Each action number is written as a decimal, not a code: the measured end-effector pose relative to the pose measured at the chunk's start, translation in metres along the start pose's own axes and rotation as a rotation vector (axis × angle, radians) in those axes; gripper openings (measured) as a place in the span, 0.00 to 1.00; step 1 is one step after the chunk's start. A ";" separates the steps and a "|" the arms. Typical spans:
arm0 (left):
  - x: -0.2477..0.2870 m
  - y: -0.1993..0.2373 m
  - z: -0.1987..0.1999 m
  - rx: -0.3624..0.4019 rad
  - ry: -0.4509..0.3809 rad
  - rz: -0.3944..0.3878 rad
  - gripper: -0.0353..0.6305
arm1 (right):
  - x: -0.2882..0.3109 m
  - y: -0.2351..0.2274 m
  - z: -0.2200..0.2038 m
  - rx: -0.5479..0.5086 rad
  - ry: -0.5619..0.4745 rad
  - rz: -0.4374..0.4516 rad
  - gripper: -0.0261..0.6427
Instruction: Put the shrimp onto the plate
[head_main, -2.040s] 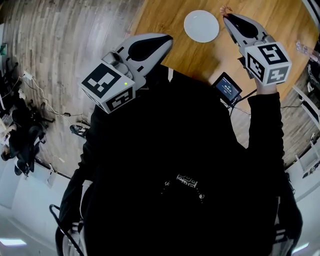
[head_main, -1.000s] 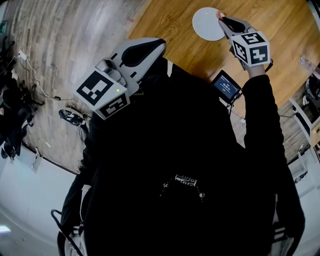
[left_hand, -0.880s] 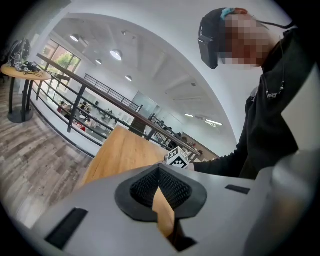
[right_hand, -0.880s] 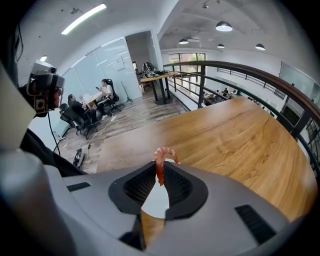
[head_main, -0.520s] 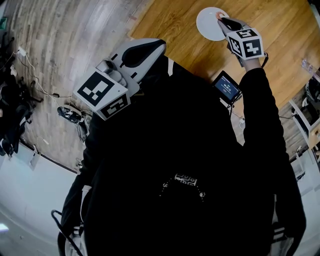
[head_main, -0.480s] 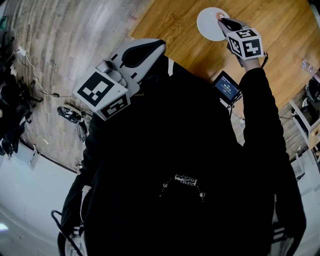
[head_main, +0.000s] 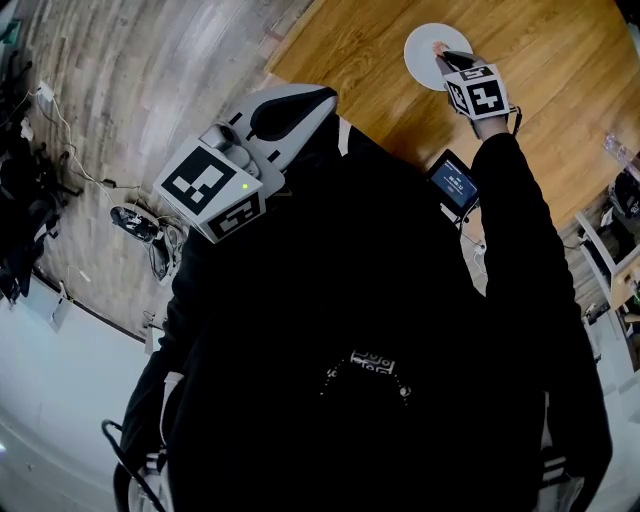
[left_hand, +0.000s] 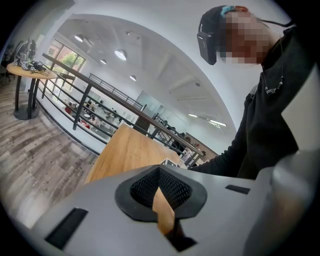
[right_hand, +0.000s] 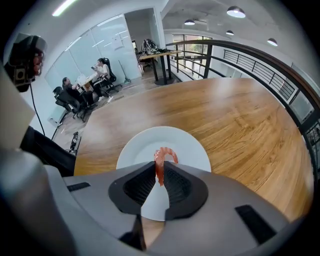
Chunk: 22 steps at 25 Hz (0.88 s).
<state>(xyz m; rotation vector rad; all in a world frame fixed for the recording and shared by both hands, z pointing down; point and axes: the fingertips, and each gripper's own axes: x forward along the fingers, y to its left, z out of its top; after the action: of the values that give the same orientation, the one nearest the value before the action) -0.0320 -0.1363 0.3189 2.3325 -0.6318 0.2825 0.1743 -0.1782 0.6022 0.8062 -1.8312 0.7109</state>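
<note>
count: one shrimp (right_hand: 165, 152), one white plate (right_hand: 192, 145), one wooden table (right_hand: 240, 115), two grippers. right gripper (right_hand: 159, 175): arm stretched forward, pointing steeply down, jaws clamped on one end of the shrimp, which curls over the plate; contact with the plate cannot be told. left gripper (left_hand: 159, 171): held by the chest, near level, jaw tips closed together, nothing between them.

Left gripper (head_main: 322, 97), mine: grey moulded shell, black ribbed pads (left_hand: 172, 187), white cube (head_main: 212, 190) bearing black square markers, one small green light (head_main: 244, 186). Right gripper (head_main: 441, 53), mine: same shell, same marked cube. Worn: black long-sleeved top (head_main: 380, 300), small white print (head_main: 372, 360) at chest.
</note>
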 end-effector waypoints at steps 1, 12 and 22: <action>0.000 0.000 0.000 -0.001 0.000 0.000 0.06 | 0.002 0.000 -0.002 -0.003 0.012 -0.006 0.13; 0.000 0.000 -0.003 0.001 0.002 0.006 0.06 | 0.010 0.002 -0.002 -0.027 0.033 -0.009 0.13; 0.000 0.000 -0.002 0.009 0.003 0.003 0.06 | 0.006 0.003 0.008 -0.027 -0.014 -0.014 0.24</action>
<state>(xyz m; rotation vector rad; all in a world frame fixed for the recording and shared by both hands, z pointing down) -0.0317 -0.1352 0.3200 2.3394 -0.6338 0.2905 0.1653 -0.1839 0.6041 0.8072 -1.8419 0.6720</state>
